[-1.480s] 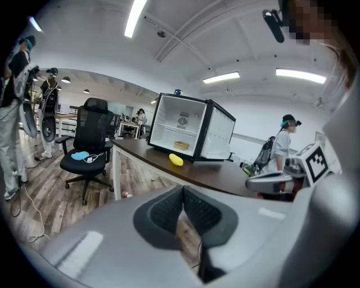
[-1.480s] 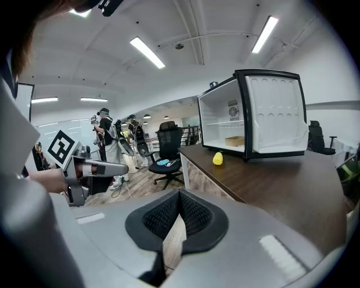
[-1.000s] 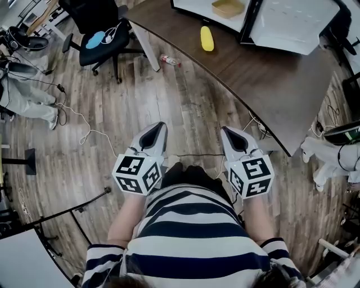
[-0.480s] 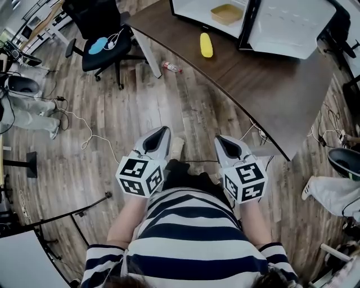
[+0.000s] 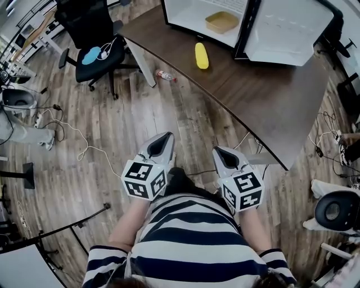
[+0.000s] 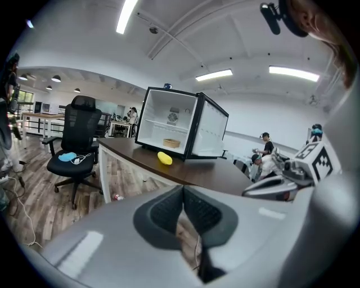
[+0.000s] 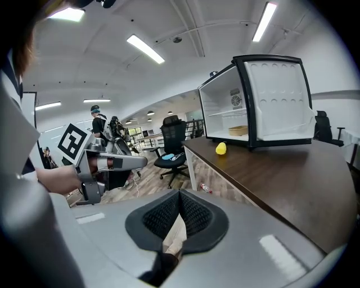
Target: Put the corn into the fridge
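Observation:
The yellow corn (image 5: 201, 55) lies on the dark brown table (image 5: 270, 84), just in front of the small white fridge (image 5: 208, 17), whose door (image 5: 284, 28) stands open. It also shows as a yellow lump in the left gripper view, corn (image 6: 164, 158), and the right gripper view, corn (image 7: 221, 148). My left gripper (image 5: 163, 143) and right gripper (image 5: 220, 156) are held close to my body over the wooden floor, far short of the table. Both are shut with nothing between the pads.
A tan tray (image 5: 221, 22) sits inside the fridge. A black office chair (image 5: 93, 42) with a blue item stands left of the table, a small bottle (image 5: 165, 75) lies on the floor under the table's edge, and cables trail across the floor. People are at the far right.
The whole view has shifted: table and fridge sit slightly lower and nearer. Both grippers stay shut and have drawn a little closer together; the left has moved slightly forward.

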The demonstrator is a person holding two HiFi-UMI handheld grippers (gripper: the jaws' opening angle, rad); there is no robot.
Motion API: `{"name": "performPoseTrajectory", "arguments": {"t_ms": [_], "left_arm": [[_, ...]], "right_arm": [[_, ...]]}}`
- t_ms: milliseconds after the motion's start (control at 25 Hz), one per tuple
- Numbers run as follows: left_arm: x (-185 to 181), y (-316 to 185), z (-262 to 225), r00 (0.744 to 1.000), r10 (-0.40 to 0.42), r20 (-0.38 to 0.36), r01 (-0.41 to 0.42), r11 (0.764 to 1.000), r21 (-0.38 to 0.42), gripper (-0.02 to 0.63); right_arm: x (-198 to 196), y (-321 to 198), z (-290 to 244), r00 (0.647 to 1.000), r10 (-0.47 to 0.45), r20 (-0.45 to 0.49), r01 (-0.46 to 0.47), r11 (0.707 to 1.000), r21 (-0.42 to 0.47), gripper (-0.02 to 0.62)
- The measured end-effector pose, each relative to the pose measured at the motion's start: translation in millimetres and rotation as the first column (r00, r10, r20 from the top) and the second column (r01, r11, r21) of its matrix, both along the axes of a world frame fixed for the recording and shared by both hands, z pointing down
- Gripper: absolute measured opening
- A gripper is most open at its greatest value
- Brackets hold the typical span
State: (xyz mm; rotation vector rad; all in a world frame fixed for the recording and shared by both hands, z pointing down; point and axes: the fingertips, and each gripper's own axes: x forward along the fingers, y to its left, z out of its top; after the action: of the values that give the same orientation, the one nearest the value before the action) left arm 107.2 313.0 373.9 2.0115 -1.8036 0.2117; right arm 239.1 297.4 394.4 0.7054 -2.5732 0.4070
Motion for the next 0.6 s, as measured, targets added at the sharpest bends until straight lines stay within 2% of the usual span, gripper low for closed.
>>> {"name": "performPoseTrajectory", "arguments": {"t_ms": [240,600], "left_arm": [[-32,-25,-2,1.000,0.006,0.008,-0.006,1.000,0.002,0.000],[-101,-76,1,1.000,0.009,-0.013,-0.009,1.000,-0.004,0.000]], "right_arm": [[-29,-33,0,1.000,0.024,0.005,-0.024,1.000,0.004,-0.002],[-101,-85,-8,1.000,0.022,0.022,-0.023,1.000,0.004,-0.002]]}}
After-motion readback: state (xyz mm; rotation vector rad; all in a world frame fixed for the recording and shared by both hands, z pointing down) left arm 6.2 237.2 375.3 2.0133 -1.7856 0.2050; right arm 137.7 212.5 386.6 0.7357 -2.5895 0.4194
